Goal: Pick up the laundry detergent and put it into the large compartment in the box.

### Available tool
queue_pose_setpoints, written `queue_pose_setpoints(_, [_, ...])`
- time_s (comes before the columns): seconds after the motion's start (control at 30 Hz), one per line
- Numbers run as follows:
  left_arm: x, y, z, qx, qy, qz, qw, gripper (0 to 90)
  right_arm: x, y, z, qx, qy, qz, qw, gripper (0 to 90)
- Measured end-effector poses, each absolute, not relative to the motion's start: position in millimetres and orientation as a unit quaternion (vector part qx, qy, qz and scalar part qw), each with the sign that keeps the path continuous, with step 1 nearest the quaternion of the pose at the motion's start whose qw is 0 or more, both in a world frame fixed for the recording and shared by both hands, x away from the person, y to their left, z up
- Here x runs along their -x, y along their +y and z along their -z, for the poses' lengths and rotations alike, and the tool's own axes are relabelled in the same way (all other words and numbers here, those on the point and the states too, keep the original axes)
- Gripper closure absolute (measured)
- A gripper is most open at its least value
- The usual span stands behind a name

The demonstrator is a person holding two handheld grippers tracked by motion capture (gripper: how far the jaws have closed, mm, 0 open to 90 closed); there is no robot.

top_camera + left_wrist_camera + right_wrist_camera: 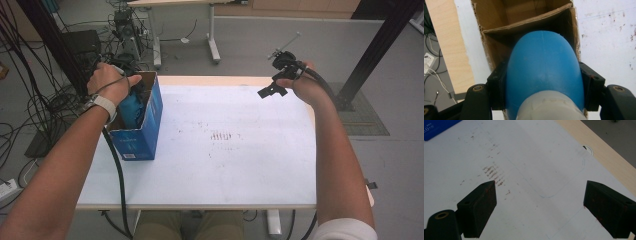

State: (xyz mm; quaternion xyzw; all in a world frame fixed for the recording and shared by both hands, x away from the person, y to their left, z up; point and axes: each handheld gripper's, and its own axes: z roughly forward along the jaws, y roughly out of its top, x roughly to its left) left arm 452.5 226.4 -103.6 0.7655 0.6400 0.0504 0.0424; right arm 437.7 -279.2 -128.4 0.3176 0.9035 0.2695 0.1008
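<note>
A blue cardboard box (146,134) stands open-topped at the table's left side. My left gripper (544,82) is shut on a smooth blue rounded object (544,60) with a whitish end, pointing it down into the box's brown inside (524,23). In the high view the blue object (131,107) sits partly inside the box under the left hand, which covers most of the gripper. Over the table's far right edge, my right gripper (272,90) hangs in the air. Its jaws stand wide open (540,195) with nothing between them.
The table (225,170) has a white top with reddish-brown scuff marks (221,135) at its middle and a wooden rim (599,150). Cables and equipment lie on the floor at the left; another table's legs (214,47) stand behind.
</note>
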Motion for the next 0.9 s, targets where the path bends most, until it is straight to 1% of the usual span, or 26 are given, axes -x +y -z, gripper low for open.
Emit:
queue_pose_setpoints(0.53, [-455.0, 223.5, 118.0, -0.770, 0.635, -0.053, 0.036, 37.3, -438.0, -279.0, 131.1, -0.321, 0.903, -0.267, 0.100, 11.1])
queue_pose_setpoints(0.9, [-458.6, 224.4, 131.6, -0.771, 0.635, -0.045, 0.030, 37.3, -439.7, -278.7, 132.9, -0.322, 0.903, -0.266, 0.097, 11.2])
